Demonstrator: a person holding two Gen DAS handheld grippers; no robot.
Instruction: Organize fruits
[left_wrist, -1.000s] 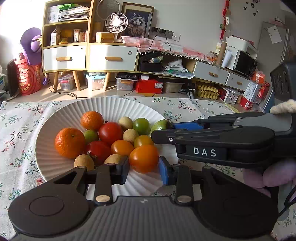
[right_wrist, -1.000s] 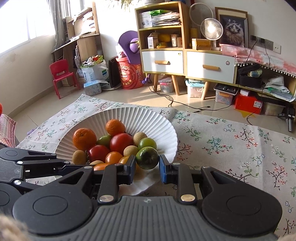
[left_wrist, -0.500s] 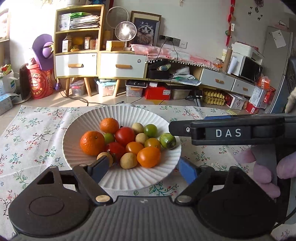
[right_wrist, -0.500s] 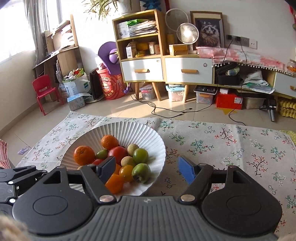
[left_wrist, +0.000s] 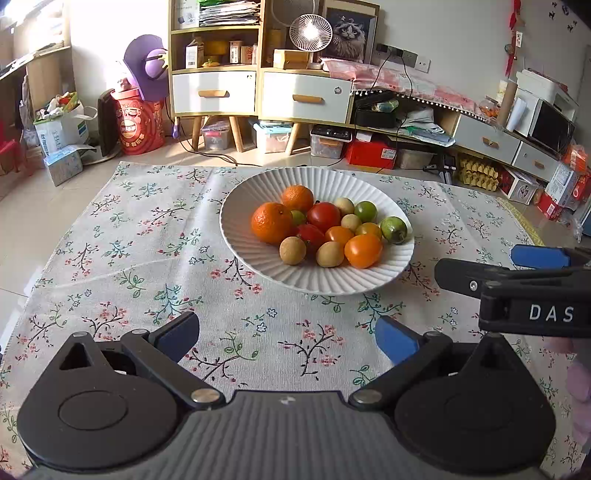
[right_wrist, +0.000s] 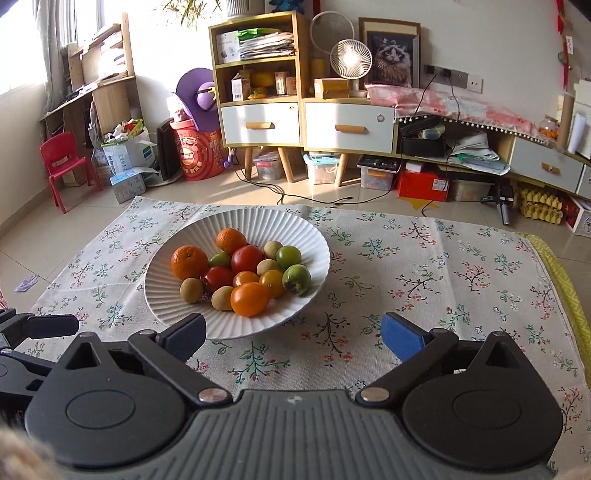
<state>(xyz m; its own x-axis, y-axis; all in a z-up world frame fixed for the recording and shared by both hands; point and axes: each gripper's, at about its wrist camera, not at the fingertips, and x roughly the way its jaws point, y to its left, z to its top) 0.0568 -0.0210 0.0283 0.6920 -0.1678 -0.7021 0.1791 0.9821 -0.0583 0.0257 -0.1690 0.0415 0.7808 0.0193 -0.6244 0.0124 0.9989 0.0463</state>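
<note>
My left black claw with blue pads (left_wrist: 287, 336) was wide open and held nothing; my right black claw with blue pads (right_wrist: 293, 336) was wide open and empty too; both hung over the flowery tablecloth (left_wrist: 147, 236), just short of the white ribbed plate (right_wrist: 258, 221). All the fruits sat piled on it; the orange tomato (right_wrist: 250, 298) and the green fruit (right_wrist: 296, 279) lay near the rim, and I thought a bump could roll them off.
</note>
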